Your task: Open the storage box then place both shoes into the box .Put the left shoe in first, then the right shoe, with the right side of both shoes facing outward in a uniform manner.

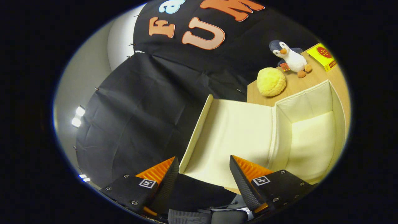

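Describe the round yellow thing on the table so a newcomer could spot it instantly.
Start at the cream storage box, lying open with its lid folded out, beyond the open fingers of the gripper, which hold nothing. Behind it on the wooden table sits the yellow plush ball, near the table's corner. Unlike the plush penguin and the flat yellow card box beyond, it is round, fuzzy and plain.

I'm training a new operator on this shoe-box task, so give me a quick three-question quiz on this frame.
1. True or false: the storage box has its lid swung open.
2. What stands nearest the plush penguin on the table? A) yellow plush ball B) a shoe C) a mug
3. Fill in: the gripper fingers are ____, holding nothing.

Key: 1 true; 2 A; 3 open.
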Available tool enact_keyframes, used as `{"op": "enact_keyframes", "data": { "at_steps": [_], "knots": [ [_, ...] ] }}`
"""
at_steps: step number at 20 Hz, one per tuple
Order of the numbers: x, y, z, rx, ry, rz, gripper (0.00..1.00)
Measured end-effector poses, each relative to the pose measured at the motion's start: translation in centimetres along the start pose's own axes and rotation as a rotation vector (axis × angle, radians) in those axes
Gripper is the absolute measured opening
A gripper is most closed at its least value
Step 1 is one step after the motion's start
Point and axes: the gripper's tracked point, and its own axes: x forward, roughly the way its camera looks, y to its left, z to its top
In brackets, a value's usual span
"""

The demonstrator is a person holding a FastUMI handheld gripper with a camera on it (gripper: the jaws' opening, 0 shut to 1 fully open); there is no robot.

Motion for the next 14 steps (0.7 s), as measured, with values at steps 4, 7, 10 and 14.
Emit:
{"op": "enact_keyframes", "data": {
  "at_steps": [4,7,10,14],
  "knots": [
    [-2.4,-3.2,0.6,-0.065,-0.035,-0.093,0.97],
    [-5.6,-6.5,1.8,-0.088,-0.089,-0.171,0.97],
    [-9.9,-10.3,3.8,-0.116,-0.169,-0.269,0.97],
    [-17.0,-15.5,5.8,-0.175,-0.256,-0.438,0.97]
  ]
}}
